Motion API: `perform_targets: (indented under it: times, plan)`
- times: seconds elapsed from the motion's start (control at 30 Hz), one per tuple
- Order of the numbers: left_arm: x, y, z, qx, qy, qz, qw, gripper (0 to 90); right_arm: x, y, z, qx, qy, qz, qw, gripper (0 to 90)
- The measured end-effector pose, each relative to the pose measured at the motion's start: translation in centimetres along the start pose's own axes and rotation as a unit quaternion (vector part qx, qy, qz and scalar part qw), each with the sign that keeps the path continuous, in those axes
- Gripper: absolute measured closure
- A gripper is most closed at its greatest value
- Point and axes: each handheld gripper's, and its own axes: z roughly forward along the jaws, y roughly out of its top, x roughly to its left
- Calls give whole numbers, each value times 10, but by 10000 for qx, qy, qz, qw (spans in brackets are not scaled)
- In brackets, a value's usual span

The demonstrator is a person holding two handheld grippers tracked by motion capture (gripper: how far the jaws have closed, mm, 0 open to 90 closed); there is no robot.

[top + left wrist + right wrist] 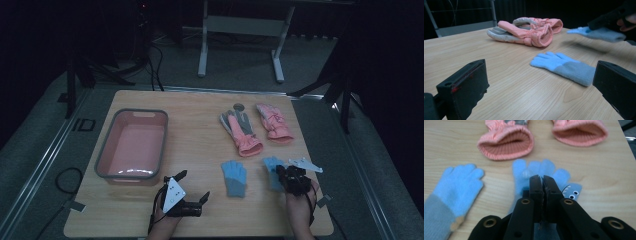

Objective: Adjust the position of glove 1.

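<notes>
High view shows a wooden table (200,210) from above, with a person's two hands entering at the bottom edge, each holding a gripper. At lower right of the frame, the right gripper (286,176) is clamped shut on a blue knit glove (273,170). Right gripper view confirms this: the two black jaws meet in the middle of the frame with the blue knit glove (541,173) pinched between them, near the palm, its fingertips fanned toward the top of the frame and a small cartoon face on the thumb side. In the left gripper view this glove (599,33) hangs clear of the table at upper right, sagging slightly.

Its partner, a second blue glove (234,178), lies flat at lower centre, fingers toward the top of the frame, grey cuff toward the bottom; its long axis runs top to bottom. The left gripper (192,191) rests at lower centre-left with its jaws spread wide and nothing between them.

Two pink padded gloves (255,129) lie at upper right, and a pink tub (131,146) sits at left.

The held glove looks light, soft and floppy, not fragile or slippery. A pinch through the palm or cuff, gathering both knit layers, seems the safest hold.
</notes>
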Motion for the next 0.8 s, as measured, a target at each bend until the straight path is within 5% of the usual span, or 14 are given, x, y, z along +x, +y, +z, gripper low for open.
perform_targets:
  times: [0.23, 0.8]
  plan:
    - [0, 0, 0, 5, 0, 36, 10000, 1, 15, -16, 6, 129, -87, 105, 9998, 868]
    - [0, 0, 0, 20, -21, 45, 10000, 1, 16, -33, 23, 233, -13, 93, 9997, 808]
